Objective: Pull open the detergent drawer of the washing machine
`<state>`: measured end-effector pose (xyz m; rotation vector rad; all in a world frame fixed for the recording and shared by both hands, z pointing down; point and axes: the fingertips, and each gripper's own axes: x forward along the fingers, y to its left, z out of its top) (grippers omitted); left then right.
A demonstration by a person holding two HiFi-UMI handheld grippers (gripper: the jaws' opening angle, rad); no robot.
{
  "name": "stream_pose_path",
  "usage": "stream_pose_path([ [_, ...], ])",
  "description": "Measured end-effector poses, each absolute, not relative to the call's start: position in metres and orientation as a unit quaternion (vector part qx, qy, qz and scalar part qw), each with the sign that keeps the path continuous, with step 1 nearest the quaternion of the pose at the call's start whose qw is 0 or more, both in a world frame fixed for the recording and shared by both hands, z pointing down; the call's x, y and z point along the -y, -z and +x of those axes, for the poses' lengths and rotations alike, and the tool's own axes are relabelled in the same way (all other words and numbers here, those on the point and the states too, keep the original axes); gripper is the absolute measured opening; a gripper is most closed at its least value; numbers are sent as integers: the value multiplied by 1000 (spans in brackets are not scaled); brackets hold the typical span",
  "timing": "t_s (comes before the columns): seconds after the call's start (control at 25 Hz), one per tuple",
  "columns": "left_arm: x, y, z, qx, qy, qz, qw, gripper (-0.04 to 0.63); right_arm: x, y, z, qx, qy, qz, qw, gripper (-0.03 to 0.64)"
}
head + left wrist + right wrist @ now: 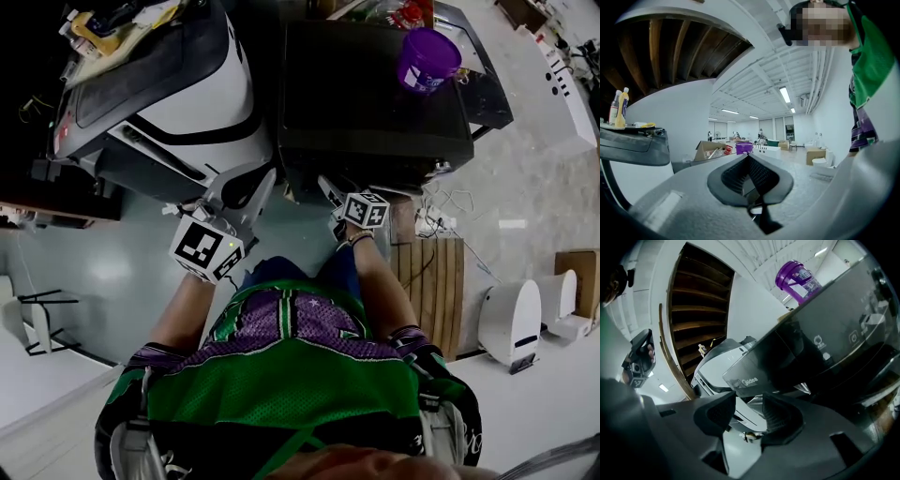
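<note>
Drawer panel (749,376), glossy dark with a Midea mark, sits at the upper left corner of the dark washing machine (375,94) and looks flush with the rest of the front. In the right gripper view it lies just above and beyond the tips of the right gripper (749,400), and no contact shows. Those jaws stand apart, released. Through the gap only floor and the neighbouring white washing machine (715,359) can be seen. In the head view the right gripper (334,197) is at the dark machine's front edge, near its left corner.

The left gripper (749,157) has its pads clenched together on nothing and points out into the room, away from both machines. The head view puts the left gripper (255,195) before the seam between the two machines.

A purple bucket (427,58) stands on the dark machine's top, toward its right rear. Bottles (618,108) stand on a dark ledge at the left of the left gripper view. A wooden slatted board (436,281) lies on the floor beside the person's right arm. Only open air lies between the right jaws and the panel.
</note>
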<state>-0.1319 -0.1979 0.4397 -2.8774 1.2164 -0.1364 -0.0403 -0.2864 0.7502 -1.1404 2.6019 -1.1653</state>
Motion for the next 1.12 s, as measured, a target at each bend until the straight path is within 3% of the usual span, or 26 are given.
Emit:
stream_pose_path([
  [0.76, 223, -486, -138, -399, 48, -916, 13, 17, 329, -782, -55, -837, 428, -313, 137, 170],
  [1.12, 227, -496, -138, -397, 48, -916, 14, 17, 334, -773, -57, -808, 469, -280, 223, 173],
])
